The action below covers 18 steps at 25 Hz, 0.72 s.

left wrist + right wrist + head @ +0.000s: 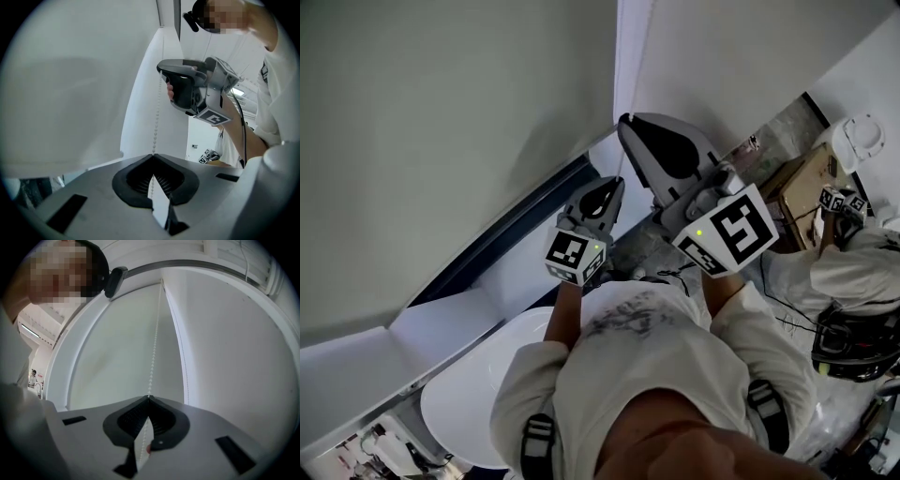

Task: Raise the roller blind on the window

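Observation:
The pale roller blind (pixel 441 141) hangs down over the window and fills the left of the head view. Its white bead chain (pixel 154 126) drops along the blind's right edge. My left gripper (pixel 617 183) is shut on the chain, which enters its jaws at the tips and shows again between the pads. My right gripper (pixel 624 120) is higher up on the same chain (pixel 154 348) and is shut on it too. In the left gripper view the right gripper (pixel 161 71) shows above, held by a hand. The chain runs up to the blind's top roller (pixel 161 282).
A dark window frame (pixel 511 230) and white sill (pixel 441 328) lie under the blind. A round white table (pixel 478 394) stands below left. At right are a cardboard box (pixel 802 183), cables, and another person (pixel 853 267) with marker cubes.

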{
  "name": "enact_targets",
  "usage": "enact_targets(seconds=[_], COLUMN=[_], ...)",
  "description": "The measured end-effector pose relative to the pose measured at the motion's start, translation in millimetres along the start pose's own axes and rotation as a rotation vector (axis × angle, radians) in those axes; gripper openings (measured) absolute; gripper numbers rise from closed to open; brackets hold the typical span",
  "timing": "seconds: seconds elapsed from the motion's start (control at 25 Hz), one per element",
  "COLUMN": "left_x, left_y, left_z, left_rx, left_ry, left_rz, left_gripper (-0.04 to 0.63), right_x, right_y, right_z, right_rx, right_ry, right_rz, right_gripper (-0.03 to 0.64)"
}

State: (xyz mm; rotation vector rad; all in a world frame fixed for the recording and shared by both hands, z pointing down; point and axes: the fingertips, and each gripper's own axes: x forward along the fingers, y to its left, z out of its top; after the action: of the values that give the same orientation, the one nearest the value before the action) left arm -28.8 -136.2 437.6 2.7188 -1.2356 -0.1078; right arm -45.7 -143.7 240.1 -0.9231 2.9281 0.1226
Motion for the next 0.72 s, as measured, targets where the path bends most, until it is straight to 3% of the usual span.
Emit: enact_targets(seconds=[0.72], left_x=[4], left_y=[-5], left_z=[-83], left_rx=[-0.039], left_ry=[0.071], left_rz=[0.03], left_gripper=[0.009], right_x=[-36], right_y=[6], right_z=[-76], right_rx=[0.007], right_ry=[0.04], right_rz=[0.017], right_gripper=[0.061])
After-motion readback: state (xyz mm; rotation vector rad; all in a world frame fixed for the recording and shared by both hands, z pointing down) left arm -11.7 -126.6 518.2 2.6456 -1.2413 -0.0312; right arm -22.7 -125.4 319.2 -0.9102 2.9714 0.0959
